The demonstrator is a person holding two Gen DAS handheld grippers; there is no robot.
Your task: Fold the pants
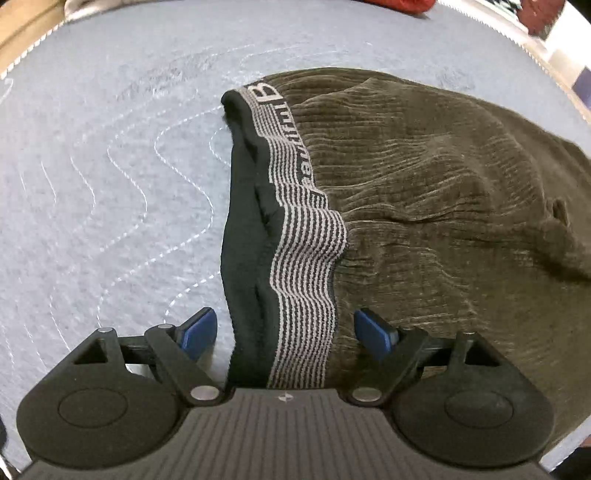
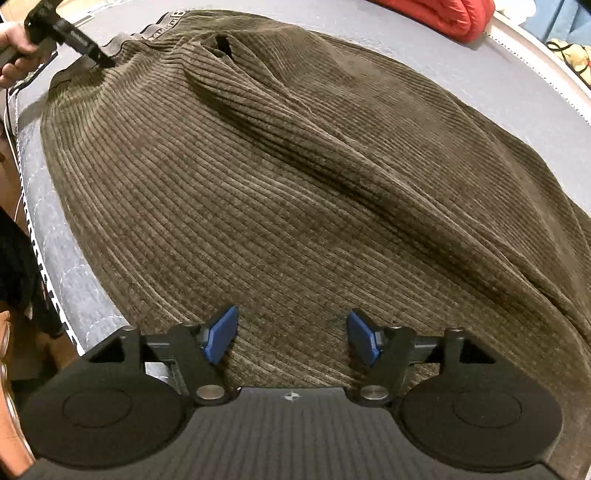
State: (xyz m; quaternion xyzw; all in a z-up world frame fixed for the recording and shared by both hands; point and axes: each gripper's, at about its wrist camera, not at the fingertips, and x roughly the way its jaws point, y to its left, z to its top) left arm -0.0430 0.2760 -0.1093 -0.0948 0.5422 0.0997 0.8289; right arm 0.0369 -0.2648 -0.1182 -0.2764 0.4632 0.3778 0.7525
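Observation:
Olive-brown corduroy pants lie spread on a grey-blue quilted mat. Their striped elastic waistband, black on the inside, runs up the middle of the left wrist view. My left gripper is open, one blue pad on each side of the waistband and neither pressing on it. In the right wrist view the pants fill the frame, creased along a diagonal. My right gripper stands open just above the corduroy, with nothing pinched. The left gripper, held by a hand, shows at the far waistband.
A red padded item lies at the mat's far edge. The mat's stitched border and the table edge run down the left of the right wrist view, with the person's dark clothing beside it. Bare mat lies left of the waistband.

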